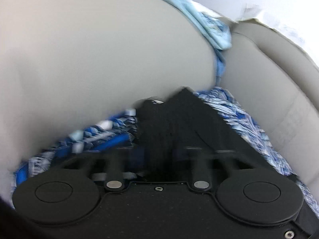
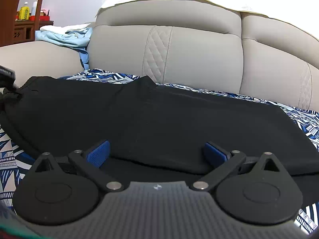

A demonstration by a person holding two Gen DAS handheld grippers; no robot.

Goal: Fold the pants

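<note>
Black fabric pants lie on a blue-white patterned cloth over a grey leather sofa. Left tool, blurred, pinches the pants; right tool gapes wide at their near edge, gripping nothing.

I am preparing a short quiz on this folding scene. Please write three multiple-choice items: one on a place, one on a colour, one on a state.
1. Where do the pants lie?
A. on a patterned cloth on the sofa seat
B. on the floor
C. on a wooden shelf

2. What colour are the pants?
A. red
B. black
C. yellow

3. How do the right gripper's jaws stand?
A. shut on the pants
B. shut on nothing
C. open

Key: 1 A, the blue-white patterned cloth shows around them; 2 B, the fabric is black; 3 C, its blue pads stand apart.
</note>
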